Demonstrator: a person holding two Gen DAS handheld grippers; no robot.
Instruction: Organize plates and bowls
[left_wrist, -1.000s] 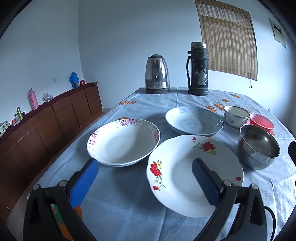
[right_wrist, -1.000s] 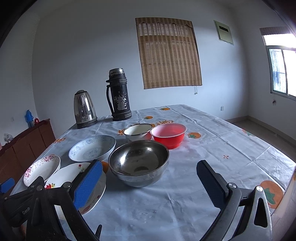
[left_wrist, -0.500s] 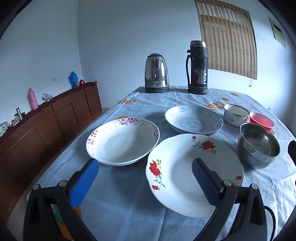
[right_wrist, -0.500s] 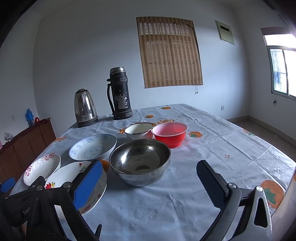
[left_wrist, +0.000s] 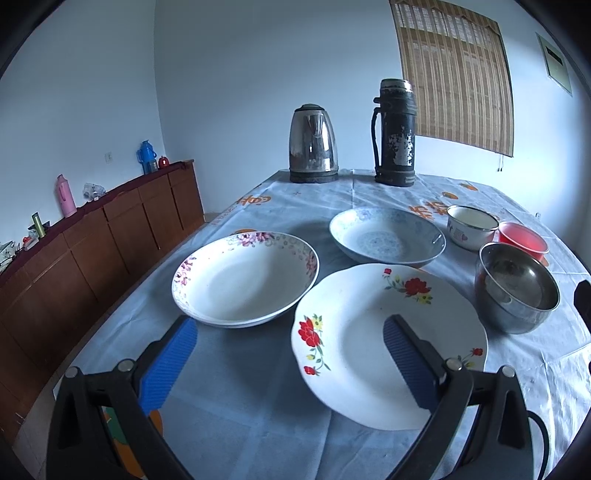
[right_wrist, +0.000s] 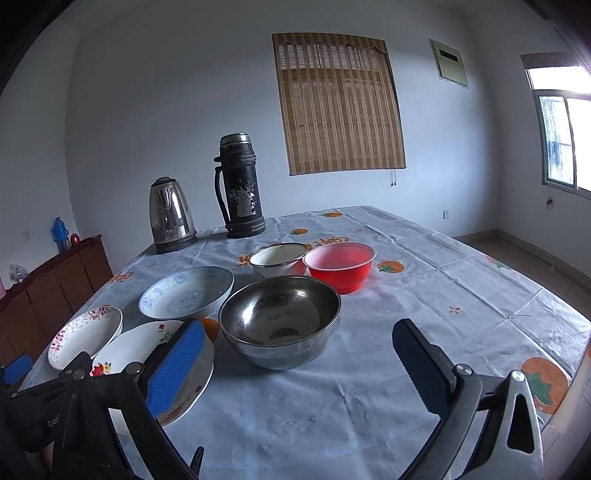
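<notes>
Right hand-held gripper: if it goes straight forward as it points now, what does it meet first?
Most likely the round stainless-steel bowl, which lies just ahead between the open fingers of the right hand-held gripper. Depth is unclear; it may pass above the rim.

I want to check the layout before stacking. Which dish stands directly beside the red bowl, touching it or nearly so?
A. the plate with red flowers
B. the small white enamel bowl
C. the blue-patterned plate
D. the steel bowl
B: in the right wrist view the enamel bowl sits right against the left side of the red bowl, while the steel bowl stands nearer the camera.
</notes>
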